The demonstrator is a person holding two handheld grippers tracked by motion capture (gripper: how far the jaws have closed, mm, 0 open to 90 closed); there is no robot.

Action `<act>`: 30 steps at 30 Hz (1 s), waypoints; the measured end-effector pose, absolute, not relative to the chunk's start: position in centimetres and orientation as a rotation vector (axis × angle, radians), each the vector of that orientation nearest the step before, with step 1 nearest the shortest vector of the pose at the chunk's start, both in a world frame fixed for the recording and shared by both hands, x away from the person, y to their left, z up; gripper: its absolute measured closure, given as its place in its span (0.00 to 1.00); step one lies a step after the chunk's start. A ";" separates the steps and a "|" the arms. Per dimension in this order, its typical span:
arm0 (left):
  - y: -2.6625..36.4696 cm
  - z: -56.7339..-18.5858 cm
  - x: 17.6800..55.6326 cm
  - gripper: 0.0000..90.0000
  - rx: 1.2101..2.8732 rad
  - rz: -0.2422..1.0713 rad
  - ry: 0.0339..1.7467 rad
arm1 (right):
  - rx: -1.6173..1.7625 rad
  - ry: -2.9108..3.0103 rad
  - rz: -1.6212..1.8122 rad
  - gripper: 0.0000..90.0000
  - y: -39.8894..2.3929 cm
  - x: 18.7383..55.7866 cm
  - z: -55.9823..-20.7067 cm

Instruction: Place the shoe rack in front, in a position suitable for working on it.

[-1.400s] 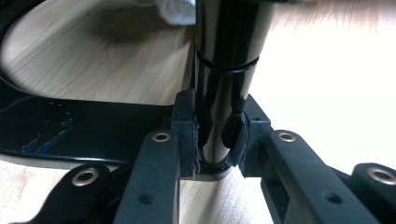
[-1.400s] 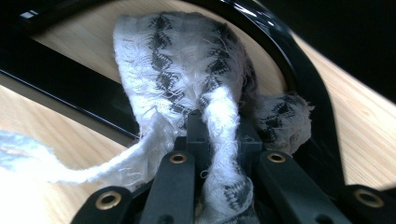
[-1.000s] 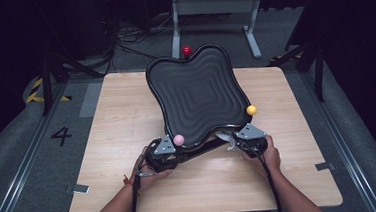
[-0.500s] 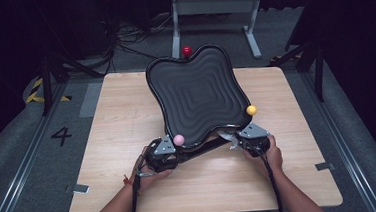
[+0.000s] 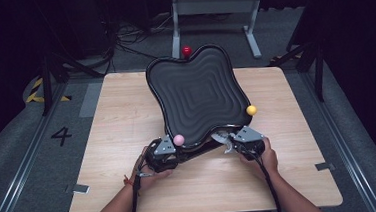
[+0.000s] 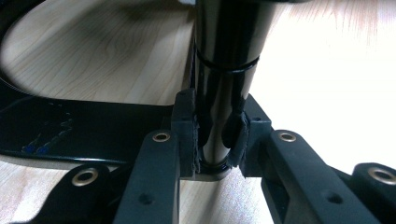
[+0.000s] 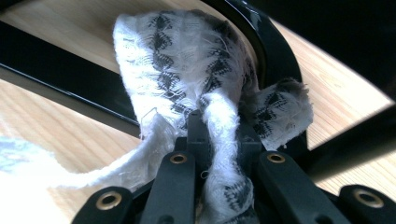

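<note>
high view: a black wavy-edged tray (image 5: 195, 93) with a ridged inner face stands tipped up on the wooden table (image 5: 117, 126), its near edge low by the person's hands, probably so its underside and rim can be reached. pink (image 5: 179, 139), yellow (image 5: 251, 110) and red (image 5: 186, 51) balls sit at its corners. the left gripper (image 5: 172, 154) and right gripper (image 5: 229, 144) both meet the tray's near edge, one to steady, one to work.

left gripper view: the left gripper (image 6: 215, 140) is clamped on a glossy black post (image 6: 224, 56) of the tray's frame, pads squeezed against both sides; this looks like the anchoring hold.

right gripper view: the right gripper (image 7: 219, 135) is pinched on a white patterned cloth (image 7: 182, 60), which is bunched against the tray's curved black rim (image 7: 275, 51), seemingly to wipe it.
</note>
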State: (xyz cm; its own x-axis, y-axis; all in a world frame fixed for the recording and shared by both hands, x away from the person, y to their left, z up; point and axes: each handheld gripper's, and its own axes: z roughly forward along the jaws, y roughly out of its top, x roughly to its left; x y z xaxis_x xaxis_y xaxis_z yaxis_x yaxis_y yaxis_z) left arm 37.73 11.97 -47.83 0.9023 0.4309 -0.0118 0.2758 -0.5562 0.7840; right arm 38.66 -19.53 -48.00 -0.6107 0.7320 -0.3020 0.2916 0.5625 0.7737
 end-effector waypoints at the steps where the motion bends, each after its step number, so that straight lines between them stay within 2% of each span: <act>1: 12.0 -47.8 37.7 0.82 2.193 0.228 0.503 | 0.801 2.185 0.927 0.90 -19.1 38.5 -48.0; 30: 11.9 -47.9 37.7 0.82 2.185 0.228 0.506 | 0.576 2.314 1.026 0.89 -11.0 35.3 -48.1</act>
State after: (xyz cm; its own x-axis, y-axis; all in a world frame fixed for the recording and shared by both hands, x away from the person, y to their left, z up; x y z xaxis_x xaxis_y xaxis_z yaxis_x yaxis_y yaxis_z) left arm 37.74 11.88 -47.87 0.9010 0.4336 -0.0139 0.2764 -0.5491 0.7887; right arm 35.33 -10.99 -48.12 -0.7635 0.5720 -0.2996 0.1620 0.6189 0.7686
